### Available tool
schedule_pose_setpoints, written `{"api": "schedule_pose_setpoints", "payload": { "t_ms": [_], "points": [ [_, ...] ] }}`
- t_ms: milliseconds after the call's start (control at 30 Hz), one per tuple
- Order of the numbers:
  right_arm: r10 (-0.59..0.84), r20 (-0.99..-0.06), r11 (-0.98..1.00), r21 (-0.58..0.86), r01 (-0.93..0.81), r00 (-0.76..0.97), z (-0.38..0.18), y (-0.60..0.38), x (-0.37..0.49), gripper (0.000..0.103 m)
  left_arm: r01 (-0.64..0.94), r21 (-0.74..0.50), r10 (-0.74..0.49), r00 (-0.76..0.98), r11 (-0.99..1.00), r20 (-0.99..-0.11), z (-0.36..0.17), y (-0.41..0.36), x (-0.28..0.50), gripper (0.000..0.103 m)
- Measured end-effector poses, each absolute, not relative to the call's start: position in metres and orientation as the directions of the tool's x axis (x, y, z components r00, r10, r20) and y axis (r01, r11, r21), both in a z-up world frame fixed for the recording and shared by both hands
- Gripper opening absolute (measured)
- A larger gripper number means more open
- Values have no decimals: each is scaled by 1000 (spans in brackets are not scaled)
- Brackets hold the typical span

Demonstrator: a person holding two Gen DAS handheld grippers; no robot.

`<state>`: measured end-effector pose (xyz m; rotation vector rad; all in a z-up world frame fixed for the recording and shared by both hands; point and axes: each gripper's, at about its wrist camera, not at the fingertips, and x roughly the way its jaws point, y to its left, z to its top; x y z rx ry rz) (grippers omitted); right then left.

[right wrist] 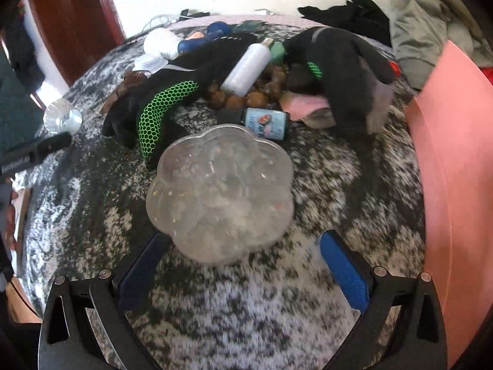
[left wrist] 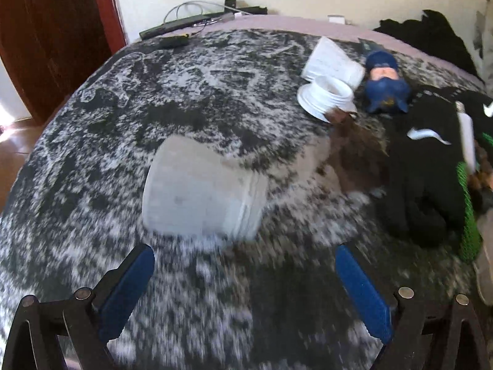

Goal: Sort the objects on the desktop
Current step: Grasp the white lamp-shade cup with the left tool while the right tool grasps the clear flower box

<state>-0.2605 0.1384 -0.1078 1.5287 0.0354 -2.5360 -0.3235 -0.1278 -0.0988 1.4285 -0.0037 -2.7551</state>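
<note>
In the left wrist view a clear ribbed plastic cup (left wrist: 203, 188) lies on its side on the black-and-white patterned cloth (left wrist: 185, 86), just ahead of my open, empty left gripper (left wrist: 245, 265). In the right wrist view a clear flower-shaped plastic container (right wrist: 220, 192) sits between and just ahead of the blue pads of my open right gripper (right wrist: 243, 246), which does not grip it. Behind it lie black gloves with green mesh (right wrist: 160, 104), a white bottle (right wrist: 248, 67), brown beads (right wrist: 246, 97) and a small dark labelled bottle (right wrist: 266, 123).
White cups and lids (left wrist: 331, 83) and a blue figurine (left wrist: 385, 83) lie far right in the left view, next to black gloves (left wrist: 422, 166). A pink sheet (right wrist: 456, 160) borders the right edge. Clothes (right wrist: 431, 21) pile at the back. The clear cup also shows at left (right wrist: 61, 118).
</note>
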Motion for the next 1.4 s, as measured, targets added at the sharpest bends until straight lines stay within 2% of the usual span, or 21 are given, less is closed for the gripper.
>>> {"api": "schedule_pose_setpoints", "payload": {
  "t_ms": [267, 333, 367, 400, 433, 467, 600, 767, 1167, 1400],
  "points": [
    [-136, -864, -978, 38, 207, -485, -114, 119, -275, 103, 87, -27, -27, -561, -996, -828, -114, -154, -355, 98],
    [-137, -858, -977, 34, 212, -495, -115, 115, -280, 103, 73, -25, -22, -573, -997, -819, -113, -154, -354, 95],
    [-137, -855, -976, 31, 214, -500, -116, 113, -282, 103, 56, -27, -11, -583, -998, -812, -112, -153, -353, 78],
    [-141, -852, -976, 33, 216, -504, -116, 113, -285, 103, 39, -26, -2, -593, -999, -805, -109, -153, -351, 66],
    [-144, -849, -975, 36, 217, -508, -116, 113, -287, 103, 31, -21, -2, -600, -999, -800, -107, -153, -348, 66],
    [-155, -847, -977, 54, 207, -508, -114, 115, -288, 98, 29, -19, -3, -608, -999, -794, -105, -153, -346, 65],
    [-222, -840, -972, 148, 183, -495, -103, 125, -287, 98, 44, -32, -3, -631, -999, -776, -87, -156, -332, 65],
    [-269, -804, -961, 183, 209, -530, -79, 124, -273, 98, 19, -33, 11, -681, -999, -732, -51, -141, -302, 65],
    [-294, -719, -948, 137, 286, -630, -16, 121, -205, 98, -46, -46, 65, -770, -998, -635, 26, -103, -241, 65],
    [-315, -625, -947, 155, 282, -714, 34, 151, -157, 98, -120, -42, 122, -813, -992, -569, 64, -58, -214, 65]
  ]
}}
